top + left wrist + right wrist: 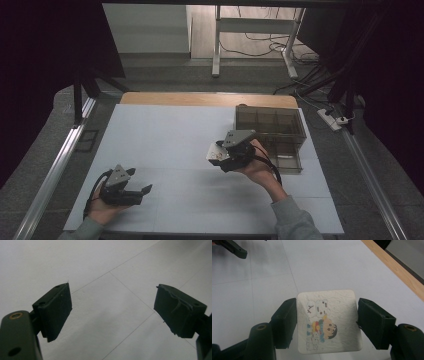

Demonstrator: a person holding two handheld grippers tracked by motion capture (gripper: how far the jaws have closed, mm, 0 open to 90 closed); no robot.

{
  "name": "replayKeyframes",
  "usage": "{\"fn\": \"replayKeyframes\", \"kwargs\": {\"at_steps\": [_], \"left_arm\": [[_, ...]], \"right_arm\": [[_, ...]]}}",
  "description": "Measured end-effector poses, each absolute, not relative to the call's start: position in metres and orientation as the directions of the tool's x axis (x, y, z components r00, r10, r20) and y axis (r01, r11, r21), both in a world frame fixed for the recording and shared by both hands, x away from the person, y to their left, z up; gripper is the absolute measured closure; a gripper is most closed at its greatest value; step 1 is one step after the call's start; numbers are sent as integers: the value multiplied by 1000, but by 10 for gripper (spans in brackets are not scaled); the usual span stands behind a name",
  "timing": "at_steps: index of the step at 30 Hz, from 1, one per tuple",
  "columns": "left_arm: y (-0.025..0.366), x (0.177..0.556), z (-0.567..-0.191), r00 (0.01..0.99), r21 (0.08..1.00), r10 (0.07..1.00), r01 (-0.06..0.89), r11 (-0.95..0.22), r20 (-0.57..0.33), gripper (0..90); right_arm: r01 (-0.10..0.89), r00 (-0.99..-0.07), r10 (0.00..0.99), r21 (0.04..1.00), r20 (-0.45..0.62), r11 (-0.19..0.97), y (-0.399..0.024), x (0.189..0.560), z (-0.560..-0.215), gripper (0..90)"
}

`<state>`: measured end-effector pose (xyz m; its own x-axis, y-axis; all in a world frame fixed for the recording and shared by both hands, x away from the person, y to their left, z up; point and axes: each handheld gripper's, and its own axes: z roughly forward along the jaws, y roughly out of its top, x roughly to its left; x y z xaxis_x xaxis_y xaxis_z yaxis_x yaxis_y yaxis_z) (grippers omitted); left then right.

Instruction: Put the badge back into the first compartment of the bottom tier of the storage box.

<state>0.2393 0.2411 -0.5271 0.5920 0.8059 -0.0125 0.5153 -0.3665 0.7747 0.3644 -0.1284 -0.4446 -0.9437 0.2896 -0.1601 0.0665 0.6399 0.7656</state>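
A white square pad [327,320] with rounded corners and a cartoon child printed on it sits between the jaws of my right gripper [328,308], which is shut on its two side edges. In the high view this right gripper [220,155] holds the pad [215,152] a little above the white table, right of centre and just left of a dark box. My left gripper [140,180] rests low at the near left, open, with nothing between its pads [56,310]. Bare table shows under the left gripper [112,312].
A dark see-through box [272,132] with several compartments stands at the right of the white table top [170,130]. A wooden strip [200,98] runs along the far edge. The left gripper [234,248] appears far off in the right gripper view.
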Motion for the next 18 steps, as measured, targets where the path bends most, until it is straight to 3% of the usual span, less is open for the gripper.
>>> {"fn": "replayKeyframes", "kwargs": {"at_steps": [18], "left_arm": [[240, 239, -527, 595, 775, 804, 514, -368, -13, 146]], "right_arm": [[83, -921, 346, 775, -181, 627, -155, 366, -434, 331]]}}
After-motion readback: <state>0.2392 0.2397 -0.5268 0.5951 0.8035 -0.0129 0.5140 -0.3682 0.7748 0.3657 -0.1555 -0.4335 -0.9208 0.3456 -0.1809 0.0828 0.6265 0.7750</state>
